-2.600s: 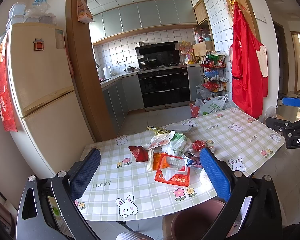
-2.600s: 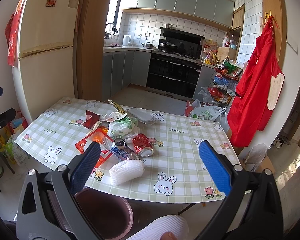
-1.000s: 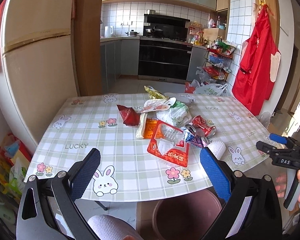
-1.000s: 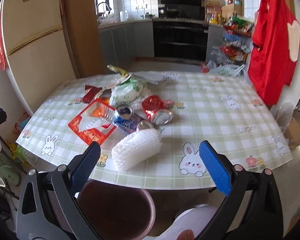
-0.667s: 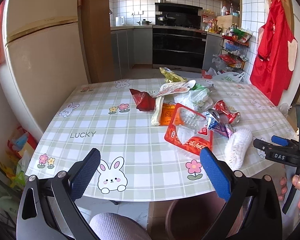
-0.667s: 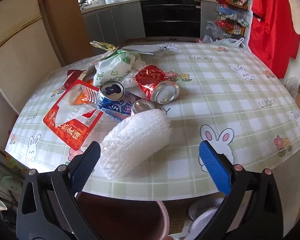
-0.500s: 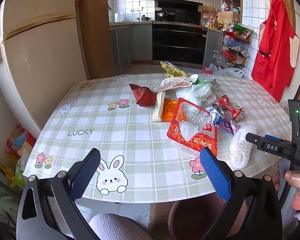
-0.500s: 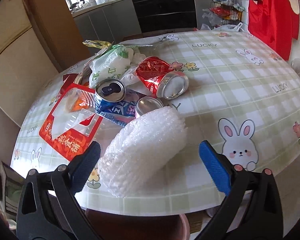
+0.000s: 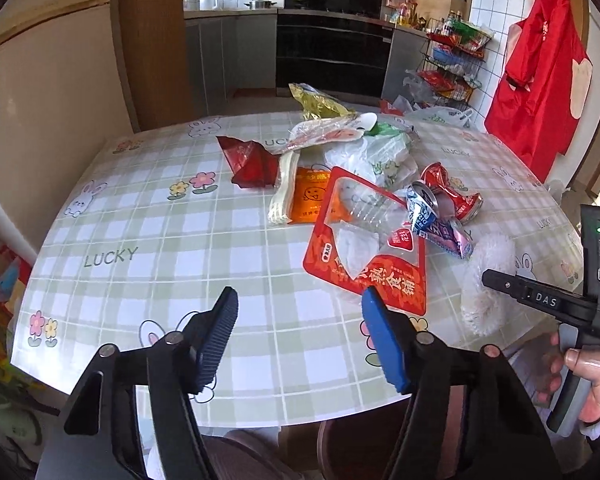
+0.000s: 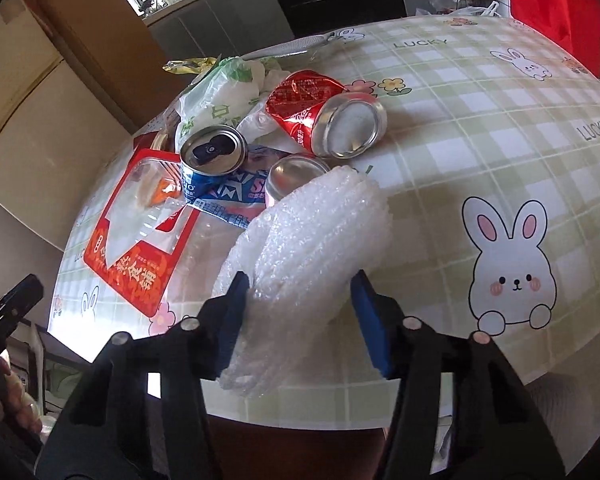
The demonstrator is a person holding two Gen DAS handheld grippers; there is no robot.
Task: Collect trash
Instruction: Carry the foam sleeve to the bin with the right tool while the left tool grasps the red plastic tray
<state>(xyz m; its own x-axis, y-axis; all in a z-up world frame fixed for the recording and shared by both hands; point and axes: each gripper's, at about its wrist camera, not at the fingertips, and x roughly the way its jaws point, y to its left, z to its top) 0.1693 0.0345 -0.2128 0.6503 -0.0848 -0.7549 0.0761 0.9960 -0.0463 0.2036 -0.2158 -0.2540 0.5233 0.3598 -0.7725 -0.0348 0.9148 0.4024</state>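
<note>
White foam netting [image 10: 308,248] sits between the right gripper's [image 10: 300,312] narrowed fingers; next, squeeze and lift. Left gripper [image 9: 300,336] gapes, empty.

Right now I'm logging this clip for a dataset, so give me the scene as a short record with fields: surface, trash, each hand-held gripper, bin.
surface: table with a green checked bunny cloth
trash near edge: white foam net sleeve
trash behind it: crushed red can, crushed blue can, red window pouch, white plastic bag
right hand-held gripper: open, fingers either side of the foam net sleeve, not yet closed on it
left hand-held gripper: open, over the table's near edge, holding nothing
bin: brown bucket below the near edge, partly hidden
</note>
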